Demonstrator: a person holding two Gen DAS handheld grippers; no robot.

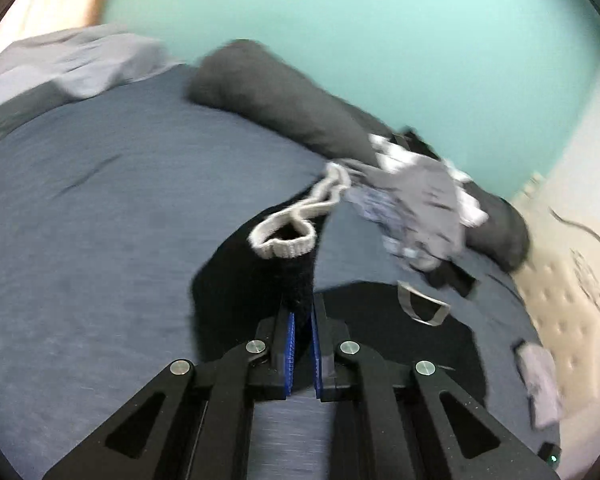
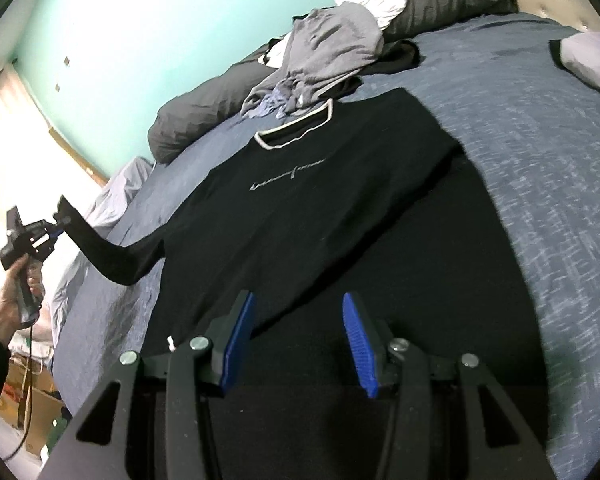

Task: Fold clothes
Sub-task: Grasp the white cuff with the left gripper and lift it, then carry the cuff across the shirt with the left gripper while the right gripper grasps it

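The black T-shirt [image 2: 320, 208] lies face-up on the blue bedspread [image 2: 540, 200]. The left gripper [image 1: 302, 312] is clamped on its sleeve [image 2: 112, 256], lifted clear; the right gripper [image 2: 298, 336] hovers half-open, empty, above the hem. Best carry that sleeve straight inward, keeping it taut.

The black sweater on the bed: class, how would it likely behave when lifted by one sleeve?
Probably floppy: the sleeve sags where the left gripper pinches it. Likely light, since the black sweater stays flat on the bed. Its knit cuff should resist slipping.
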